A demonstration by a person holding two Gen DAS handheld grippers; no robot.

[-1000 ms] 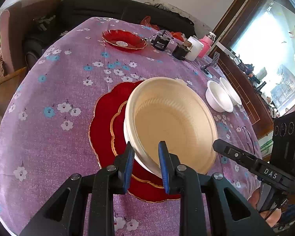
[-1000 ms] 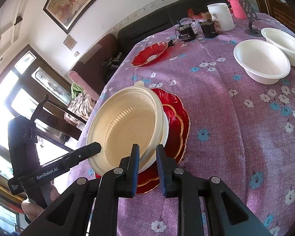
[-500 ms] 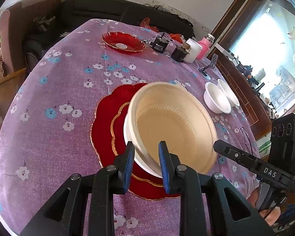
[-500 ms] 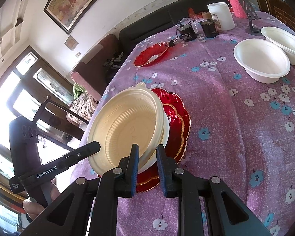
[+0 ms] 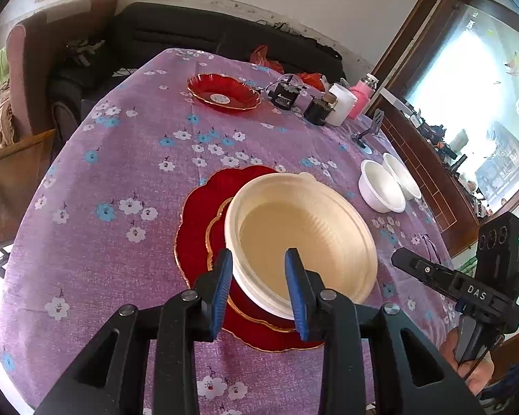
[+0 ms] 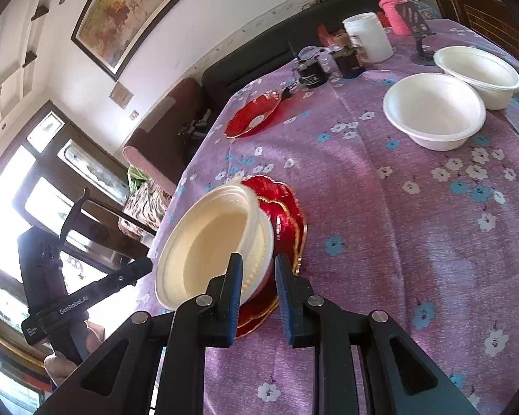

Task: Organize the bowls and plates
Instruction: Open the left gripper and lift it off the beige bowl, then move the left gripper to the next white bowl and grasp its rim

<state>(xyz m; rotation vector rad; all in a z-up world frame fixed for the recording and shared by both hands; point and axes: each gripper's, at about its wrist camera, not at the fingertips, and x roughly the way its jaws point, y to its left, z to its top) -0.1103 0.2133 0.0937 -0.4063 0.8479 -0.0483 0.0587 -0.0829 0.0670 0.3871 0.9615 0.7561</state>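
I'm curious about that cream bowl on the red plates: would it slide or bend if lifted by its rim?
The cream bowl looks thin and disposable, so probably light, and its rim may flex. It sits on a glossy red plate, so a sideways push could slide it. The left gripper is opening around its rim.

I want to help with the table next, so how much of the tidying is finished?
Done: the stacked red plates carry a cream bowl nested in a white one. In hand: both claws straddle that bowl's rim; the left claw is opening to let go, and the right claw is on the other side. Left to do: the small red plate and the two white bowls sit apart.
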